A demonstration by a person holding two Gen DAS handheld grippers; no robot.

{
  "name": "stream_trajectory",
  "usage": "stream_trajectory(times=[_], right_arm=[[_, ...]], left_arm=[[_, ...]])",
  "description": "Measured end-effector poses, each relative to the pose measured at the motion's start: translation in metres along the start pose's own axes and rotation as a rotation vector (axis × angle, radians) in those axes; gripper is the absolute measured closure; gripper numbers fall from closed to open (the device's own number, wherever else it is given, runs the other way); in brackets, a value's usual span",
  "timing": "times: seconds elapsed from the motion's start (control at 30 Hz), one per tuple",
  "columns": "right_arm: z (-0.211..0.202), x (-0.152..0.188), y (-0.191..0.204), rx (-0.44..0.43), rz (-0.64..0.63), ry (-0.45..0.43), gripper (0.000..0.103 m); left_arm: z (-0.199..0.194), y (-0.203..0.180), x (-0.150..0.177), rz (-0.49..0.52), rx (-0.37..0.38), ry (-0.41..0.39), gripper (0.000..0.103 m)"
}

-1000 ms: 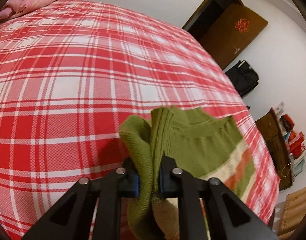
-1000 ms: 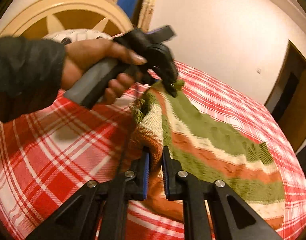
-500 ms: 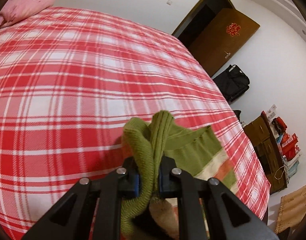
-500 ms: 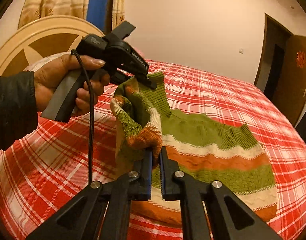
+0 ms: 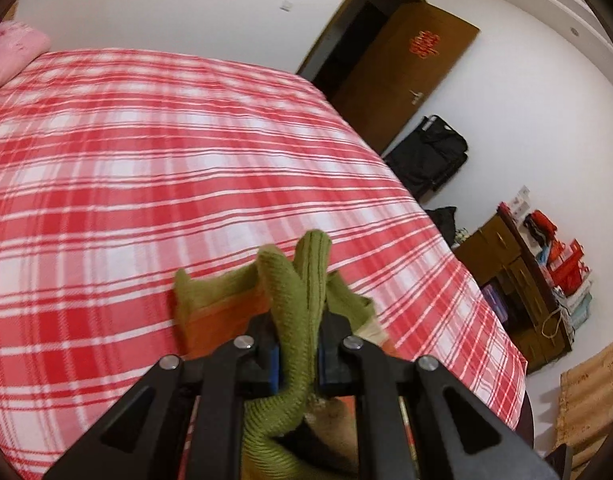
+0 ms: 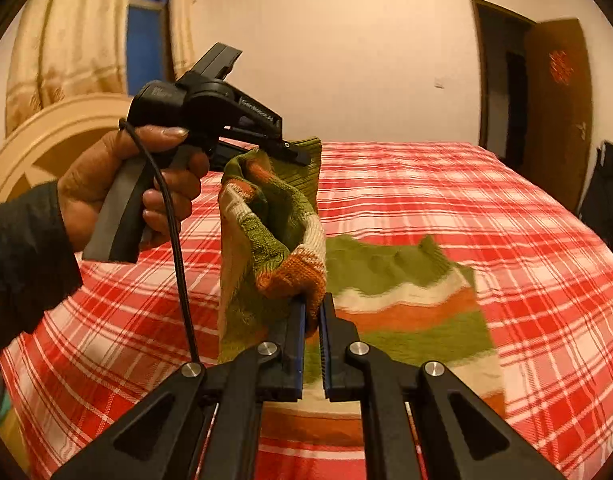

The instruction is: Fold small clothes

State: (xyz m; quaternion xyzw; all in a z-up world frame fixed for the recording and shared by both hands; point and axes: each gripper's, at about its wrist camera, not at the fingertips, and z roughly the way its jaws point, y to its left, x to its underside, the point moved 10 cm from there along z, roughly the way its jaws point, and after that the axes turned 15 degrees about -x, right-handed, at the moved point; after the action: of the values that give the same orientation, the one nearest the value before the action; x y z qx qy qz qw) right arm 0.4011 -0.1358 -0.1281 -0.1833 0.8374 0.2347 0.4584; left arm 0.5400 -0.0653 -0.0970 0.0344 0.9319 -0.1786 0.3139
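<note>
The striped sweater (image 6: pixel 406 308) is half lifted off the red plaid bed (image 6: pixel 526 240): its far part lies flat on the bedspread, while the near edge is raised and draped between two grips. A green ribbed edge is clamped in the left gripper (image 5: pixel 297 354), and an orange-and-cream hem fold is pinched in the right gripper (image 6: pixel 313 312). Beyond the sweater, wide bare bedspread is seen toward the pink pillow (image 5: pixel 10 54) and the door (image 5: pixel 402 68).

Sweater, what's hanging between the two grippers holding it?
In the right wrist view, only the sweater itself: a raised striped fold sags from the left gripper down to the right gripper.
</note>
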Motion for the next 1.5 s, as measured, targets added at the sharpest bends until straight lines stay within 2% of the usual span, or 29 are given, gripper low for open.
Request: stream_trajectory(times=[0.13, 0.37, 0.63, 0.77, 0.87, 1.03, 1.1, 1.17, 1.2, 1.23, 1.27, 1.33, 1.37, 1.43, 1.47, 1.5], right_arm=[[-0.018, 0.006, -0.032, 0.022, 0.062, -0.003, 0.098], [-0.031, 0.036, -0.085, 0.04, 0.209, 0.024, 0.098], [-0.037, 0.069, -0.121, 0.037, 0.349, 0.064, 0.098], [-0.042, 0.086, -0.133, 0.059, 0.398, 0.083, 0.098], [-0.047, 0.096, -0.15, 0.101, 0.436, 0.093, 0.101], [-0.057, 0.092, -0.16, 0.083, 0.454, 0.054, 0.101], [-0.063, 0.082, -0.157, 0.079, 0.429, 0.025, 0.1], [-0.064, 0.072, -0.151, 0.046, 0.409, 0.006, 0.092], [-0.062, 0.067, -0.148, 0.027, 0.4, 0.003, 0.069], [-0.06, 0.062, -0.145, 0.003, 0.395, 0.004, 0.039], [-0.057, 0.055, -0.144, -0.018, 0.403, -0.008, 0.032], [-0.05, 0.042, -0.14, -0.076, 0.409, -0.035, 0.031], [-0.045, 0.038, -0.137, -0.09, 0.404, -0.021, 0.032], [-0.031, 0.037, -0.135, -0.063, 0.378, 0.04, 0.05], [-0.022, 0.041, -0.134, -0.068, 0.379, 0.083, 0.052], [-0.008, 0.053, -0.132, -0.092, 0.401, 0.157, 0.063]], left_arm=[[0.024, -0.035, 0.0, 0.034, 0.022, 0.027, 0.091], [0.065, -0.081, 0.015, 0.087, 0.04, 0.091, 0.091], [0.115, -0.11, 0.04, 0.152, -0.006, 0.164, 0.09], [0.131, -0.121, 0.048, 0.192, -0.051, 0.16, 0.089], [0.129, -0.126, 0.049, 0.196, -0.073, 0.131, 0.085], [0.099, -0.125, 0.042, 0.215, -0.079, 0.046, 0.055], [0.076, -0.115, 0.043, 0.224, -0.09, 0.003, 0.048], [0.061, -0.105, 0.048, 0.224, -0.095, -0.017, 0.037], [0.055, -0.098, 0.052, 0.219, -0.11, -0.024, 0.033], [0.047, -0.088, 0.061, 0.223, -0.127, -0.031, 0.033], [0.043, -0.084, 0.066, 0.23, -0.134, -0.035, 0.033], [0.036, -0.069, 0.086, 0.25, -0.179, -0.04, 0.033], [0.034, -0.064, 0.094, 0.262, -0.2, -0.04, 0.033], [0.031, -0.058, 0.107, 0.271, -0.212, -0.038, 0.031], [0.03, -0.054, 0.114, 0.278, -0.224, -0.036, 0.031], [0.03, -0.051, 0.119, 0.284, -0.233, -0.038, 0.031]])
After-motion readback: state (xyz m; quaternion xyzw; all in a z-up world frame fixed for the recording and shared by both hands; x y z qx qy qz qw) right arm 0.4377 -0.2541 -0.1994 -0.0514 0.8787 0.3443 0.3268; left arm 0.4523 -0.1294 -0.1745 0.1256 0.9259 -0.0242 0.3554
